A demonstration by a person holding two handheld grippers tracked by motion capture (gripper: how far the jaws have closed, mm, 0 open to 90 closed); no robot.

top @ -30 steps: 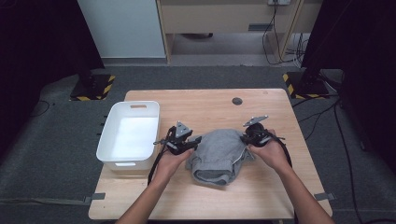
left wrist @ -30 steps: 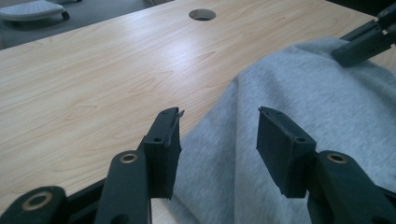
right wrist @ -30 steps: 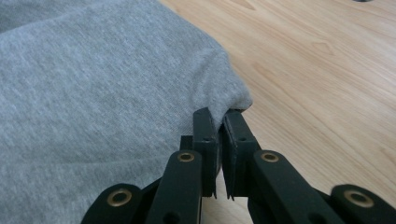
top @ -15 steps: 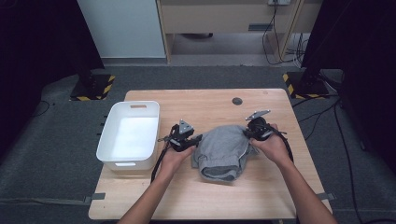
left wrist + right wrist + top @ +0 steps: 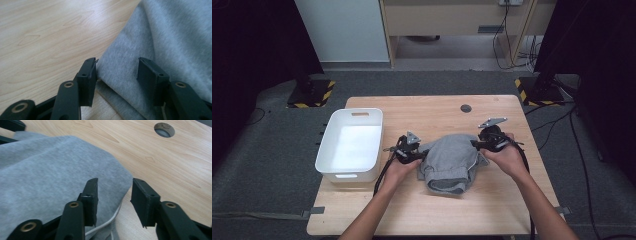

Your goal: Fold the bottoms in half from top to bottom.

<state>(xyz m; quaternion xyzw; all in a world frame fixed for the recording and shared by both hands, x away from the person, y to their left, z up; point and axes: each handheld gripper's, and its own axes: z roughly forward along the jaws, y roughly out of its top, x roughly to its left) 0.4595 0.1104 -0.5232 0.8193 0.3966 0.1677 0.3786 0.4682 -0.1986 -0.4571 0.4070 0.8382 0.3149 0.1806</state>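
A crumpled grey sweat garment [image 5: 452, 162] lies on the wooden table [image 5: 412, 215], between my two hands. My left gripper [image 5: 421, 154] sits at its left edge. In the left gripper view the jaws [image 5: 117, 70] stand apart over a fold of the grey cloth [image 5: 162, 37], and the left pad [image 5: 87, 75] just meets the fold's edge. My right gripper [image 5: 476, 145] is at the garment's right edge. Its jaws [image 5: 113, 192] have just been opening and now stand apart. The cloth's rim [image 5: 50, 170] and a white drawstring [image 5: 105, 225] lie between them, unpressed.
A white plastic bin [image 5: 324, 150] stands left of the garment, near the table's left edge. A round cable hole [image 5: 466, 108] [image 5: 164, 129] is set in the table's far side. Bare wood lies in front of the garment and behind it.
The right gripper's jaws have come apart and let go of the cloth's right edge. The left gripper has sunk a little toward the garment's left fold. The garment lies lower and flatter.
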